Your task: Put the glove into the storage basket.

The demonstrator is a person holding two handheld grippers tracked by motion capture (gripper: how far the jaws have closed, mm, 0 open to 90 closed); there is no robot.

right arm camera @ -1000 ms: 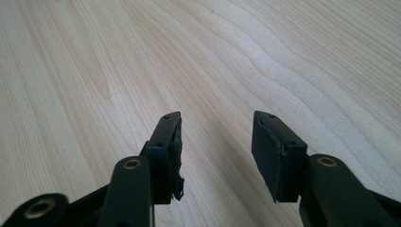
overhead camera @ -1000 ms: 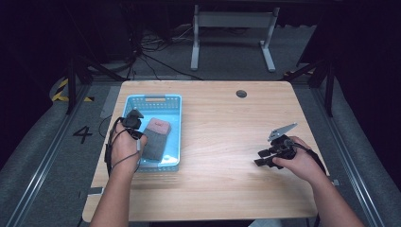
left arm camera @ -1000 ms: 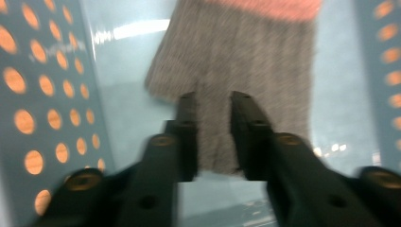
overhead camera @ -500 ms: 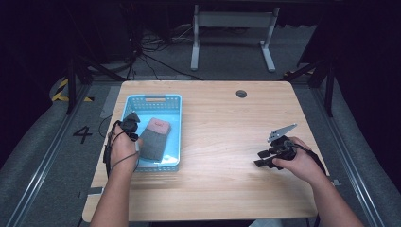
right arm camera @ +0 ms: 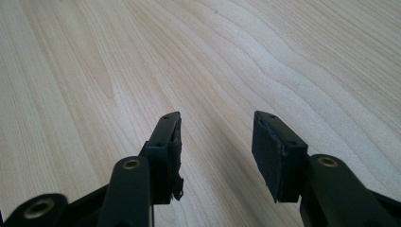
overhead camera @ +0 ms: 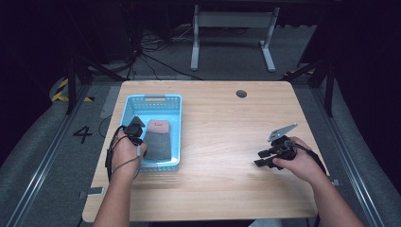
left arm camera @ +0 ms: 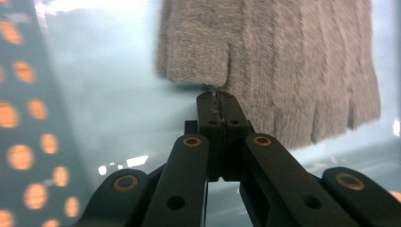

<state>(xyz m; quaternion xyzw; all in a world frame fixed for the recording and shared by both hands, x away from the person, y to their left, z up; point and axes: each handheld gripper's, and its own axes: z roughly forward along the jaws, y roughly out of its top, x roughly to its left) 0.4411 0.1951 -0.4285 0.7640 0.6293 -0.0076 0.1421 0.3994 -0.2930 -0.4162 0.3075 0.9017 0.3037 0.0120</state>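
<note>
High view: left gripper [overhead camera: 137,152] sits in the basket [overhead camera: 156,100], jaws pressed together at the grey glove's [overhead camera: 158,144] edge, whether pinching it I cannot tell. Right gripper [overhead camera: 261,159] rests spread on the table [overhead camera: 217,123], right of the basket; glove apparently not yet lifted.

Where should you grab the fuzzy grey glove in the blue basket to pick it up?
Probably by the thumb edge. The grey glove lies flat on the floor of the blue basket, so coming down from above beside the stubby thumb, where the left gripper points with its fingers shut, seems best. The thumb sticks out from the flat body, giving a loose fold to pinch. The basket walls block a sideways approach.
</note>
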